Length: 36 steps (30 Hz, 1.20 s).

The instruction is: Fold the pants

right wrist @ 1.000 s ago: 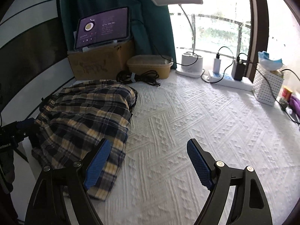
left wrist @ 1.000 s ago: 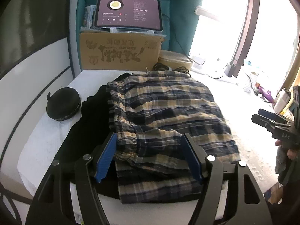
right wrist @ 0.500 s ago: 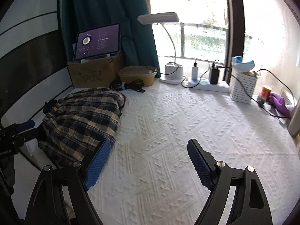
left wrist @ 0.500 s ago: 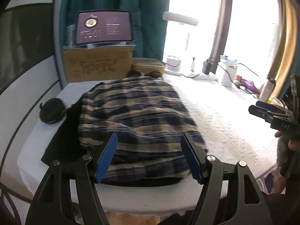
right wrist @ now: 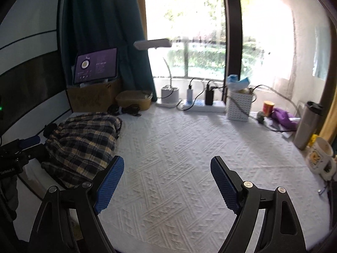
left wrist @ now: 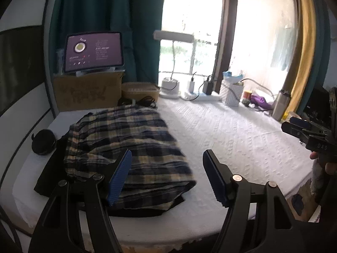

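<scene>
Folded plaid pants (left wrist: 126, 145) lie on the white textured bed cover (left wrist: 231, 143), at its left end, on top of a black garment (left wrist: 49, 175). My left gripper (left wrist: 167, 155) hovers open above the front edge with nothing between its blue pads; its left finger (left wrist: 120, 175) overlaps the pants' near corner in the picture. The right wrist view shows the pants (right wrist: 84, 141) at the left, apart from my right gripper (right wrist: 166, 160), which hangs open and empty over bare cover (right wrist: 179, 147). Each gripper also shows in the other's view: the right (left wrist: 303, 130), the left (right wrist: 23, 145).
A tablet (left wrist: 93, 51) stands on a cardboard box (left wrist: 86, 92) at the back left, with a tan container (left wrist: 140, 90) and cables beside it. A round black case (left wrist: 43, 142) lies left of the pants. Lamp base (right wrist: 169, 94), power strip (right wrist: 202, 105), white basket (right wrist: 239, 105), steel tumbler (right wrist: 307, 124) and mug (right wrist: 319, 158) line the back and right.
Both grippers have drawn back and risen from the bed. The pants, earlier between the left gripper's fingers in the picture, now sit to their left. Both stay open.
</scene>
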Each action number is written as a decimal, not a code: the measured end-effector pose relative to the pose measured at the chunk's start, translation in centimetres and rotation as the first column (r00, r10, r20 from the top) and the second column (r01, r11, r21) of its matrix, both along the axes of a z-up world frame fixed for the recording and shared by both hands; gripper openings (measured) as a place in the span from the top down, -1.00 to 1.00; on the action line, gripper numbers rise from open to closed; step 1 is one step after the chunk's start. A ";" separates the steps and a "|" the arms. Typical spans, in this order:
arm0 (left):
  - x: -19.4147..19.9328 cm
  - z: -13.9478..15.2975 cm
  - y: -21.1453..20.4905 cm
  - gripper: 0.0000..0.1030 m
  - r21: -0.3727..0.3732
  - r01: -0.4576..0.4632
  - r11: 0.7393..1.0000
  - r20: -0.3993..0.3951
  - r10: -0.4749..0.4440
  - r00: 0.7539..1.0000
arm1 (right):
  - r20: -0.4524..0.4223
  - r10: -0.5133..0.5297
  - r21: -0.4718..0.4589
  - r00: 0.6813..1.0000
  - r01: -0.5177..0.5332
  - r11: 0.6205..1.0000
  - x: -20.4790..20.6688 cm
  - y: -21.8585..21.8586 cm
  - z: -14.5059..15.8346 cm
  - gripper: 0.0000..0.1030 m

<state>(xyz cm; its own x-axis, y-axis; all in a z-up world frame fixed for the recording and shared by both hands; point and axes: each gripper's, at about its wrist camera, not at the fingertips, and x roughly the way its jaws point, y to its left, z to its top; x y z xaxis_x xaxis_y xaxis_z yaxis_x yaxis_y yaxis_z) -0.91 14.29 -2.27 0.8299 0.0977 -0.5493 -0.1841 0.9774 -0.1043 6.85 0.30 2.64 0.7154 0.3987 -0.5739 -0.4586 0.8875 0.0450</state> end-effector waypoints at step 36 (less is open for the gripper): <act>-4.9 5.8 -2.8 -0.97 0.092 -0.140 0.986 0.278 0.109 0.954 | 0.169 -0.123 0.080 0.978 0.111 0.991 -6.7 -6.3 5.6 -0.75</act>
